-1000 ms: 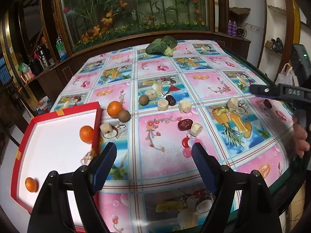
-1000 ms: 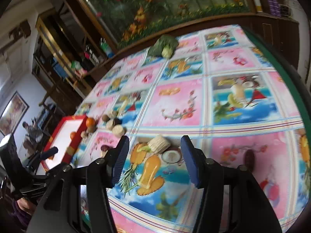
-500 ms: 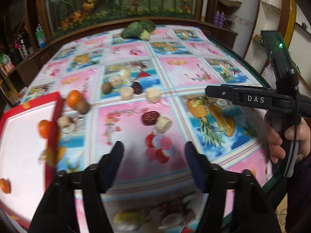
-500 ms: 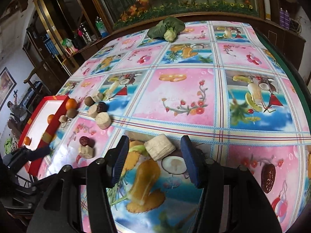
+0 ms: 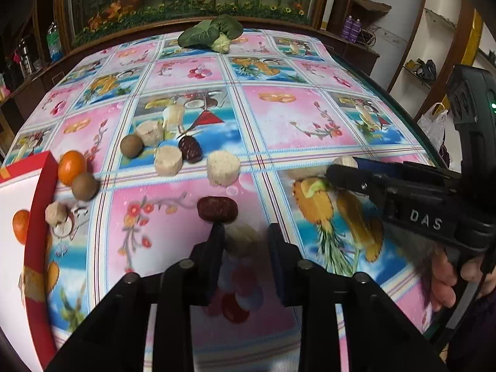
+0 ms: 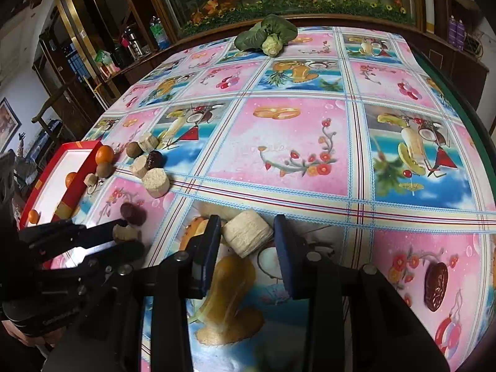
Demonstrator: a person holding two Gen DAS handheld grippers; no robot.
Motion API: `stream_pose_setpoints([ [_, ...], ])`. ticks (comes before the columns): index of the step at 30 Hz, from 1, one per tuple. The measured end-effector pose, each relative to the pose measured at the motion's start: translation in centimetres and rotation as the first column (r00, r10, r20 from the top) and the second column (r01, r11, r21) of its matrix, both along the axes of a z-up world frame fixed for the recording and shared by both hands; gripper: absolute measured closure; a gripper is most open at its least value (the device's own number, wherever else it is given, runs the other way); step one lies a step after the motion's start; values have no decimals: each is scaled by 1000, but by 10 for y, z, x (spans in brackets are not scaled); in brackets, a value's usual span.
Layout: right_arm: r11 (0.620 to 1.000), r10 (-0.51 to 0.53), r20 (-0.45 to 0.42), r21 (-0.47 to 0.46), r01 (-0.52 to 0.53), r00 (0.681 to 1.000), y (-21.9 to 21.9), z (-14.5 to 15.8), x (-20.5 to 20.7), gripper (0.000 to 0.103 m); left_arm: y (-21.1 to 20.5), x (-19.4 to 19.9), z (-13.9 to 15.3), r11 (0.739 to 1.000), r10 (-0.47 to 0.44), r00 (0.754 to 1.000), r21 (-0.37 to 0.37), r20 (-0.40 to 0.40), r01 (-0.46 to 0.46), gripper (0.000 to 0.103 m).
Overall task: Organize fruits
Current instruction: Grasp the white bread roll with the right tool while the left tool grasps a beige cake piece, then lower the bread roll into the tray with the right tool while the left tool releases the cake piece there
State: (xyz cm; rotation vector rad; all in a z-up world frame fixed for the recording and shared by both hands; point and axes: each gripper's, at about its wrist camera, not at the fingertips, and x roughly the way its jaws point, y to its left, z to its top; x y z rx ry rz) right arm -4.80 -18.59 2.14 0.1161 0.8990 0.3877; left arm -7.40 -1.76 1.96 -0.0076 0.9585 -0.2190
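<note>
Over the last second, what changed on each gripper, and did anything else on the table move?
Both grippers came down toward the table and their jaws have just been closing. The left gripper is shut on a pale chunk beside the dark date. The right gripper has closed on a pale cylinder piece. Unchanged: oranges in the red tray, the other scattered pieces, the leafy vegetable.

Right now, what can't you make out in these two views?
- Pale chunk in the left tool: blurred in the left wrist view, half hidden by tool fingers.
- Red tray: cut off by the left edge.
- Cream chunk in the right tool: underside hidden.
- Shelf bottles: too small.
</note>
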Motion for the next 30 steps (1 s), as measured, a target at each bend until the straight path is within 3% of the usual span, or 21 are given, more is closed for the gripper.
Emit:
stream_pose_setpoints([
  [9,998,8,-20,66,-7,1000,-7,0,0,67,8,-8,4,1000,6,1000,-11,6,-6,80],
  [14,993,-20,37,115,15,999,-15,10,-5,67,23,-30,29,998,52,993,40,105,-57,81],
  [23,981,-59,135,190,33,989,-8,29,-16,67,83,-79,79,956,192,924,151,329,-252,81],
  [30,959,21,138,277,-59,990,61,38,-28,67,130,-100,93,923,280,881,144,382,-356,81],
])
